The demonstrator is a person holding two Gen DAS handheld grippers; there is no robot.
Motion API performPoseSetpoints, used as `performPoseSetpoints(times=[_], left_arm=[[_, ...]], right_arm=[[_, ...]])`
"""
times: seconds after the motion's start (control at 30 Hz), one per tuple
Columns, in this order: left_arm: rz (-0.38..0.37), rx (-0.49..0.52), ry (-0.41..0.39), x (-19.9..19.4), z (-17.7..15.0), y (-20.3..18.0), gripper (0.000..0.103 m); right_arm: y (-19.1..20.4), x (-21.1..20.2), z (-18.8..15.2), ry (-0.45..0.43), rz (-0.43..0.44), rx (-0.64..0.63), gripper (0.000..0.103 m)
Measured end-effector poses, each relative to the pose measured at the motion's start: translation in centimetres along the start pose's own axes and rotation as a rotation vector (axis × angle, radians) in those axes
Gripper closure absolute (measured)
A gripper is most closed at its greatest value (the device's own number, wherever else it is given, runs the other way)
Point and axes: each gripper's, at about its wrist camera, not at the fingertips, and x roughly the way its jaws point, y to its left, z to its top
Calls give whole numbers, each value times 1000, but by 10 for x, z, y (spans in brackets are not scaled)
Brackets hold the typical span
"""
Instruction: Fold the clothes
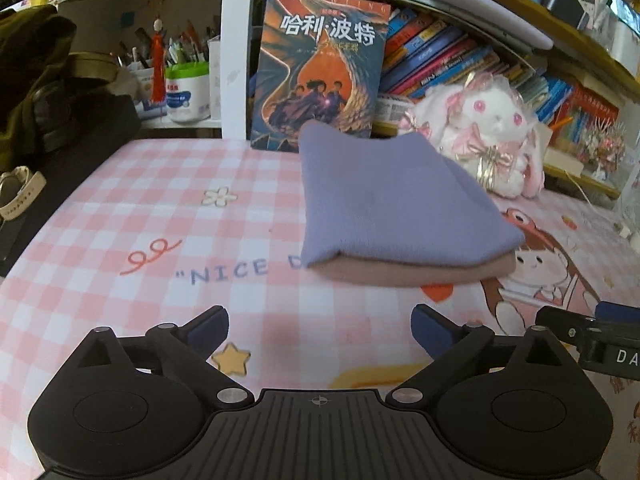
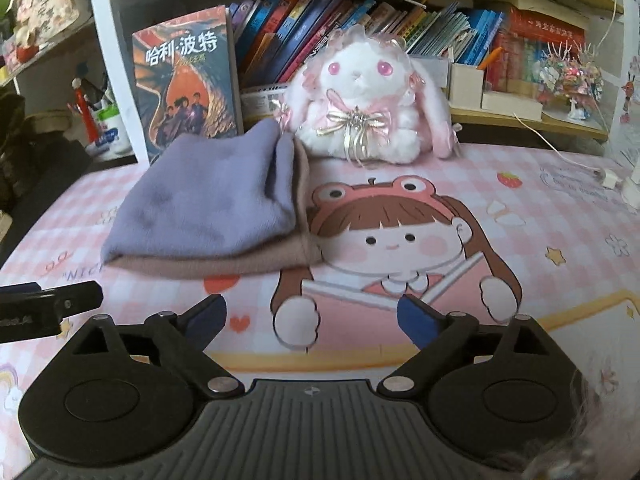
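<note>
A folded lilac cloth (image 1: 396, 200) lies on top of a folded pinkish-brown cloth (image 1: 416, 272) on the pink checked desk mat (image 1: 160, 216). In the right wrist view the same lilac cloth (image 2: 208, 196) and brown cloth (image 2: 224, 264) lie left of centre. My left gripper (image 1: 320, 330) hovers over the mat short of the stack, jaws wide apart, nothing between them. My right gripper (image 2: 312, 322) stands open too, to the right of the stack, above the printed cartoon girl (image 2: 392, 240). Each gripper's tip shows at the edge of the other's view.
A white and pink plush rabbit (image 2: 360, 108) sits just behind the stack. A large book (image 1: 320, 68) leans upright at the back, with shelves of books (image 2: 360, 28) behind. A dark bag (image 1: 36, 92) and a wristwatch (image 1: 20, 196) lie at the mat's left edge; a white cable (image 2: 560, 156) at far right.
</note>
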Motion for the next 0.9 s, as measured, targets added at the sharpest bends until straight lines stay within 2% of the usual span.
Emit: performPoseSetpoints(times=[0.4,0.9], left_arm=[[-6,17,-18,-16,-8,-5,2],[-14,8,-20,-22,-10,-1,2]], right_arm=[[2,-18,-12,-12,-26,4,2],[6,-27,-15,-22,-31,3,1]])
